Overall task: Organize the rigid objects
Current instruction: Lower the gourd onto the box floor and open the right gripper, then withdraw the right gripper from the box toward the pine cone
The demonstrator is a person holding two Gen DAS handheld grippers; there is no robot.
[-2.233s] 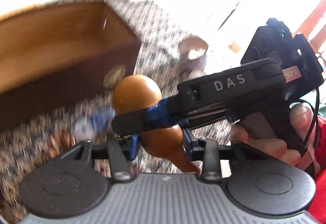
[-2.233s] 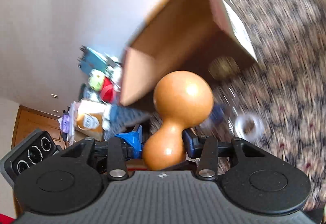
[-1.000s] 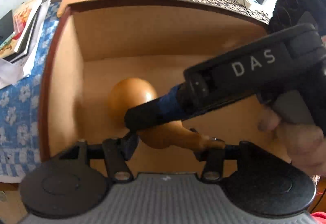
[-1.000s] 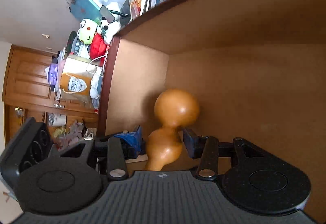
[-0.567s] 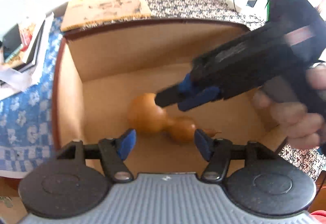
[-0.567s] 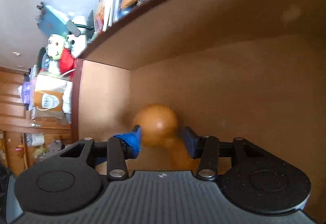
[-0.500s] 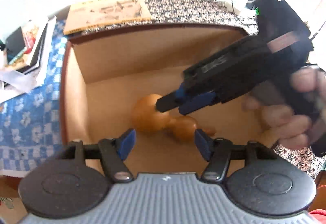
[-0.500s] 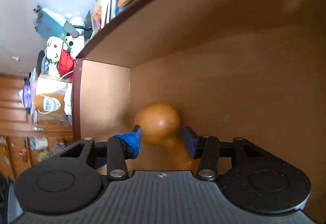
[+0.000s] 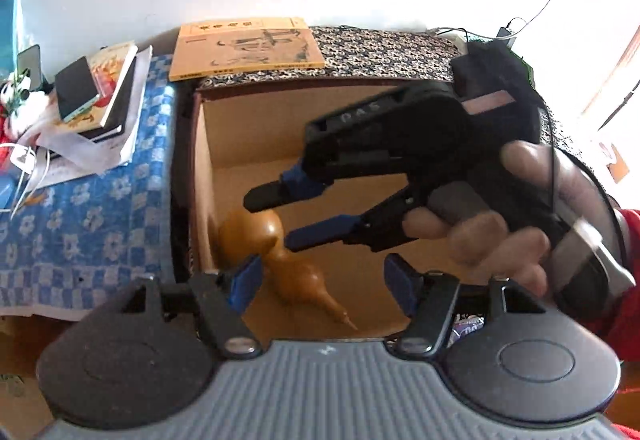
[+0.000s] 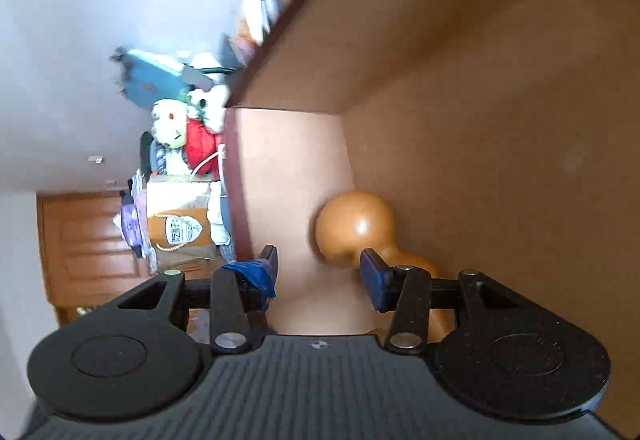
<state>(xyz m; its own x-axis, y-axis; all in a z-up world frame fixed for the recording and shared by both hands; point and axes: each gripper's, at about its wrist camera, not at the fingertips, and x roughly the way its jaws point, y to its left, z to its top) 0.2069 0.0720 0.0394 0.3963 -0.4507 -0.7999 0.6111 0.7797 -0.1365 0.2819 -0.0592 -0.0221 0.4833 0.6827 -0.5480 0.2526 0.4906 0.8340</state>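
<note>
Both grippers — left [image 9: 322,278], right [image 10: 318,274] — gape empty; gourd [image 9: 256,236] lies in box [image 9: 256,128].

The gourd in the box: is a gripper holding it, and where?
Nothing holds it. The gourd lies on the box floor; left gripper and right gripper are both open.

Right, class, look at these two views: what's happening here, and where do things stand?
A person holds a gripper in each hand over an open cardboard box. A brown gourd lies on the box floor near its left wall. Neither gripper holds it. The left gripper is open, its jaws have just been opening, and the gourd lies below them, untouched. The right gripper hangs open above the gourd.
</note>
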